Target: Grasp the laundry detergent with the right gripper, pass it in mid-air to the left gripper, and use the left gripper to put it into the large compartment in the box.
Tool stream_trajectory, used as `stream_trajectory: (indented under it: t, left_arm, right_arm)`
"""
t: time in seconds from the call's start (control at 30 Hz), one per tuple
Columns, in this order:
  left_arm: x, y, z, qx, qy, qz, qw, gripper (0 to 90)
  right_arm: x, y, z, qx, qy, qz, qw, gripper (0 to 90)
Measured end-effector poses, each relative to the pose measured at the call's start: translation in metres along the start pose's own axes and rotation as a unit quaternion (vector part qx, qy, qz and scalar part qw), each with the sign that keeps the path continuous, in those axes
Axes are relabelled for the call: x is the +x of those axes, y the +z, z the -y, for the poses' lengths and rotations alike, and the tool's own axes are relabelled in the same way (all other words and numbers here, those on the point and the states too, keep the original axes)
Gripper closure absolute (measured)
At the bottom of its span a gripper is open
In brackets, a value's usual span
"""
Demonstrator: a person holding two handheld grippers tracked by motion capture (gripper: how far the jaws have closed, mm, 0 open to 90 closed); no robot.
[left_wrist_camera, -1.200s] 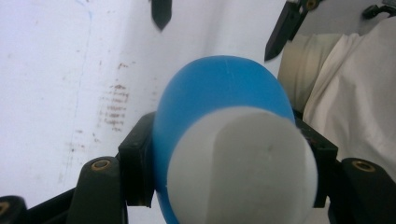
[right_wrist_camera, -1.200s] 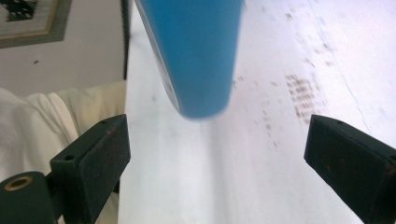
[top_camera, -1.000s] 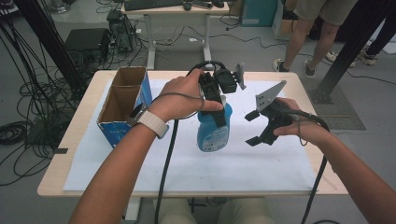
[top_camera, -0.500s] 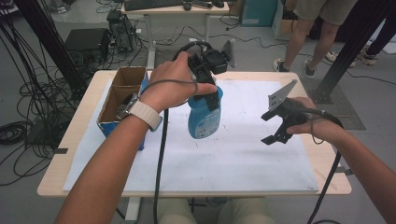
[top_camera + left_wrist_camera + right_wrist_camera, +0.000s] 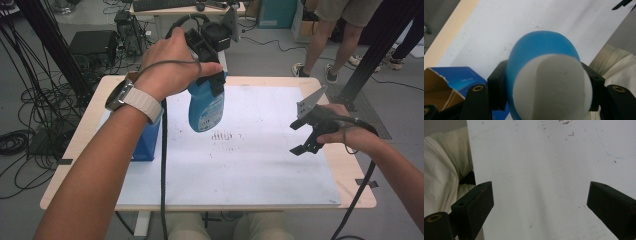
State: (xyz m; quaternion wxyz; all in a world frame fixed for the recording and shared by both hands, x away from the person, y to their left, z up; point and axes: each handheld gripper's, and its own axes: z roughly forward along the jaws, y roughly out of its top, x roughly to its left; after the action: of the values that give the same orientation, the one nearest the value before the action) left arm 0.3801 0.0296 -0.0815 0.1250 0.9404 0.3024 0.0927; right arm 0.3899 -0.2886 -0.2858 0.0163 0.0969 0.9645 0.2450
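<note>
- Left hand-held gripper: jaws pinching the blue plastic bottle with a white label, held clear above the white sheet on the table.
- Right hand-held gripper: jaws spread, empty, over the sheet.
- Open blue cardboard box: at the sheet's left edge.

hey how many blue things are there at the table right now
2: a blue bottle clamped in the left gripper and lifted above the white sheet, and a blue box standing at the table's left side, partly hidden behind the left forearm.
</note>
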Motion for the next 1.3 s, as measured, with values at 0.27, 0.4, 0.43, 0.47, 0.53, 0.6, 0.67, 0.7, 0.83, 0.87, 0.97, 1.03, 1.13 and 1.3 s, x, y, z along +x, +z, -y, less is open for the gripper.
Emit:
stream_trajectory:
  t: [0.27, 0.4, 0.43, 0.47, 0.53, 0.6, 0.67, 0.7, 0.83, 0.87, 0.97, 1.03, 1.13, 1.3]
  left_arm:
    - [0.016, -0.030, 0.006, -0.008, -0.048, -0.026, 0.9985, 37.4]
    - [0.023, -0.041, 0.011, -0.019, -0.077, -0.039, 0.9960, 37.4]
    - [0.025, -0.045, 0.012, -0.019, -0.083, -0.042, 0.9954, 37.4]
    - [0.026, -0.046, 0.013, -0.020, -0.088, -0.044, 0.9950, 37.4]
    - [0.030, -0.050, 0.017, -0.023, -0.106, -0.047, 0.9930, 37.4]
    - [0.033, -0.053, 0.019, -0.024, -0.116, -0.050, 0.9917, 37.4]
    - [0.037, -0.057, 0.022, -0.024, -0.131, -0.053, 0.9897, 37.4]
    - [0.039, -0.058, 0.024, -0.027, -0.138, -0.055, 0.9886, 37.4]
    - [0.048, -0.064, 0.031, -0.025, -0.161, -0.064, 0.9846, 37.4]
    - [0.049, -0.065, 0.032, -0.025, -0.164, -0.065, 0.9841, 37.5]
    - [0.056, -0.069, 0.037, -0.023, -0.179, -0.068, 0.9813, 37.4]
    - [0.060, -0.071, 0.039, -0.022, -0.197, -0.069, 0.9778, 37.4]
    - [0.068, -0.073, 0.043, -0.011, -0.213, -0.074, 0.9742, 37.4]
    - [0.082, -0.075, 0.050, 0.015, -0.245, -0.083, 0.9660, 37.5]
  right_arm:
    - [-0.001, -0.003, 0.010, 0.005, 0.005, 0.001, 1.0000, 6.4]
    - [-0.002, -0.004, 0.015, 0.005, 0.003, 0.003, 1.0000, 6.2]
    - [-0.002, -0.004, 0.016, 0.007, 0.002, 0.004, 1.0000, 6.2]
    - [-0.001, -0.004, 0.017, 0.003, 0.009, 0.003, 0.9999, 6.2]
    - [-0.001, -0.004, 0.019, 0.004, 0.009, 0.004, 0.9999, 6.0]
    - [0.000, -0.004, 0.021, 0.003, 0.014, 0.005, 0.9999, 6.0]
    - [0.002, 0.000, 0.024, -0.008, 0.030, 0.006, 0.9995, 6.0]
    - [0.004, -0.001, 0.025, 0.003, 0.047, 0.005, 0.9989, 6.1]
    - [0.003, -0.001, 0.028, 0.003, 0.049, 0.005, 0.9988, 6.0]
    - [0.002, -0.001, 0.029, 0.002, 0.049, 0.004, 0.9988, 6.1]
    - [0.001, 0.000, 0.031, 0.000, 0.053, 0.005, 0.9986, 6.0]
    - [0.001, 0.002, 0.033, 0.002, 0.055, 0.005, 0.9985, 6.1]
    - [0.000, 0.003, 0.035, 0.005, 0.052, 0.002, 0.9986, 6.0]
    - [-0.001, 0.005, 0.035, 0.006, 0.053, 0.002, 0.9986, 6.0]
